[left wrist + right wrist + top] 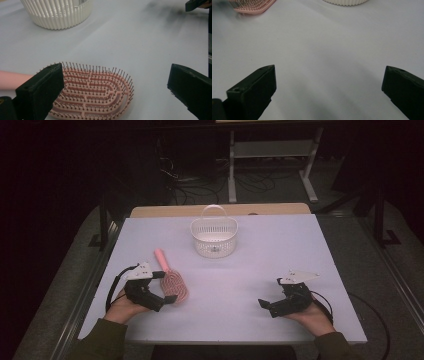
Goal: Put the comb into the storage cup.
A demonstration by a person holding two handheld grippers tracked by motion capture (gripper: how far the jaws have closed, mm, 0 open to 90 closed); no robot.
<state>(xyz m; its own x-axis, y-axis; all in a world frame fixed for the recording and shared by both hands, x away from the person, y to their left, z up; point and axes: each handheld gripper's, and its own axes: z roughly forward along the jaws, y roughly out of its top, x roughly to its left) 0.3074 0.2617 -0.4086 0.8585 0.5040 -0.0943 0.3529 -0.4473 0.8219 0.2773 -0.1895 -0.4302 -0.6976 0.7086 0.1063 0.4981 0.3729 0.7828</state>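
We judge pickup pending: left tongs [115, 92] gape wide over the pink hairbrush [93, 93], must descend and close; right tongs [328, 92] wide, empty.

A pink brush [95, 92] lies bristles-up on the white table [150, 45], below and between the left gripper's [115, 68] wide-apart jaws. It sits nearer the left jaw, with its handle passing behind that jaw. A white slatted basket [56, 12] stands well ahead, up and to the left.
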